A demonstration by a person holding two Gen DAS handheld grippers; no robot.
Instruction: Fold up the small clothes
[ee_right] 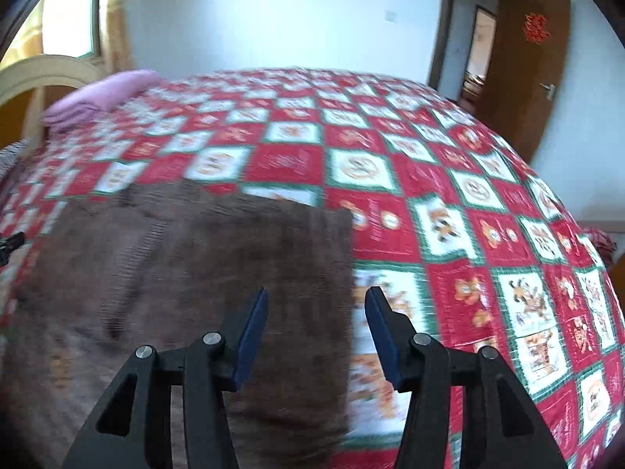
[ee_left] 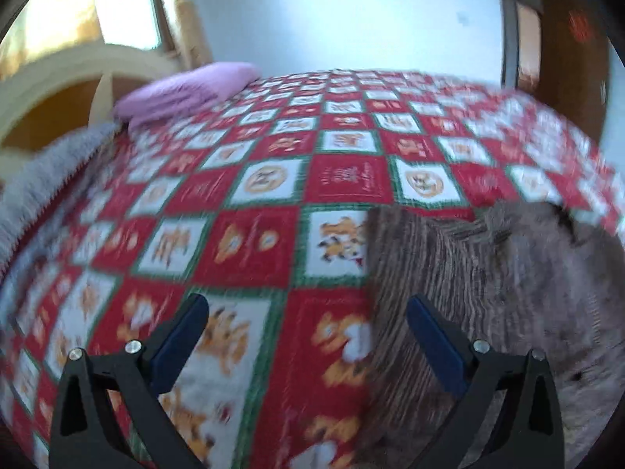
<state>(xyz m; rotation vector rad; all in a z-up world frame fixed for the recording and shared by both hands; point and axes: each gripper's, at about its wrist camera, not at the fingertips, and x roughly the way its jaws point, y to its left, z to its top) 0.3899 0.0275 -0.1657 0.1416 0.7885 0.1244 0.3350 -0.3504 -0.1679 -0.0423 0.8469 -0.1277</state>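
On a bed under a red, white and green checked quilt, we hold two grippers above a brown garment lying flat. Our left gripper gapes wide and empty, the garment at its right finger. Our right gripper stands part open, gripping nothing, over the garment's right edge (both views blurred). A pink blanket lies folded at the far corner.

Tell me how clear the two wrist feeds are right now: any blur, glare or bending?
Left wrist view: the bedspread and brown garment are smeared by motion blur, and the window is blown out. Right wrist view: the garment is streaky, the door is sharper, and fisheye bulges the bed.
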